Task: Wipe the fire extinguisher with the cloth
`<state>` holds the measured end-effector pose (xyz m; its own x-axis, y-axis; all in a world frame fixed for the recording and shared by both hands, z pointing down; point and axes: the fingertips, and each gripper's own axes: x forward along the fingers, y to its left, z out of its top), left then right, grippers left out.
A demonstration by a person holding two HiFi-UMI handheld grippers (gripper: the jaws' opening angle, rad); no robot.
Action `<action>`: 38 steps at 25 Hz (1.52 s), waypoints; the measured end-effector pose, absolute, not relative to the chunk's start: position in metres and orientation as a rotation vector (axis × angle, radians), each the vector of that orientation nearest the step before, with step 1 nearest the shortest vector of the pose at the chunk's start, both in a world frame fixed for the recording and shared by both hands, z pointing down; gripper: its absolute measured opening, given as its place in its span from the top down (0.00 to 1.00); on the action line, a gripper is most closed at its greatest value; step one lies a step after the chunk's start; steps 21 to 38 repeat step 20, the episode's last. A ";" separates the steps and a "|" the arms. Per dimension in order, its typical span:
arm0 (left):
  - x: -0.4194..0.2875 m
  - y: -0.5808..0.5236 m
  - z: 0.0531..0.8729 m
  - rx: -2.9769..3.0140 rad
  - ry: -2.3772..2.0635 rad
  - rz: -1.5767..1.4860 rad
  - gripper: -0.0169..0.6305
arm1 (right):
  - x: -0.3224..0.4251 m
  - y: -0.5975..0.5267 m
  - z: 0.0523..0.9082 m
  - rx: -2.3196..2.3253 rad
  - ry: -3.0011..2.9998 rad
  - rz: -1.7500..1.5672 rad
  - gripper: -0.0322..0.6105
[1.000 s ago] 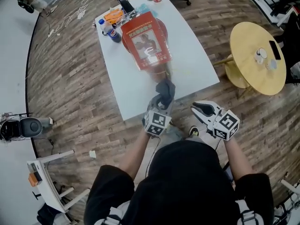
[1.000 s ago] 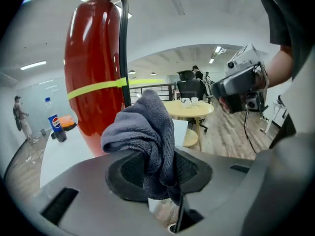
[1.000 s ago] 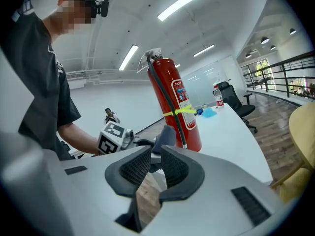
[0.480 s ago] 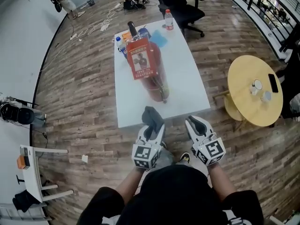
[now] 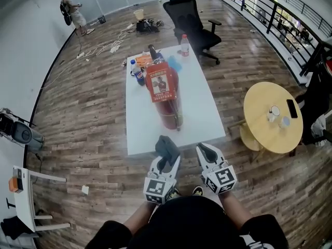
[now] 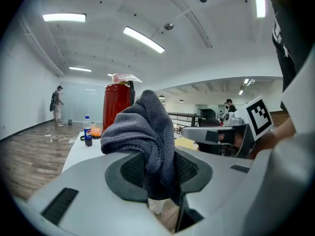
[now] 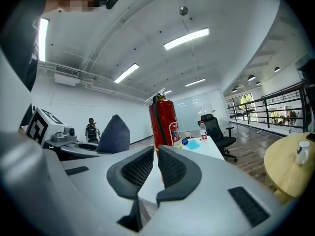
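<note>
- the red steel cylinder fire extinguisher [image 5: 168, 107] stands upright in the middle of the white rectangular table [image 5: 202, 102], its long axis vertical and its black handle on top.
- the dark grey terry cloth [image 5: 167, 148] is pinched in the left gripper [image 5: 165, 158], short of the table's near edge.
- the right gripper [image 5: 207, 150] is beside it; its jaws have just been closing to a thin slit, with nothing between them.

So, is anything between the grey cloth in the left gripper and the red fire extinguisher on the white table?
Nothing visible: only bare white tabletop separates the grey cloth from the upright red fire extinguisher.
</note>
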<state>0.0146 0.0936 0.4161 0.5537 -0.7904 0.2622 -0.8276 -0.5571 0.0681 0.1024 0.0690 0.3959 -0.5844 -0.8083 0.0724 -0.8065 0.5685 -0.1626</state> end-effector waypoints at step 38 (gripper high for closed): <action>0.013 0.089 0.407 2.649 -1.337 0.263 0.77 | 0.093 0.074 0.390 -1.428 2.754 -0.276 0.89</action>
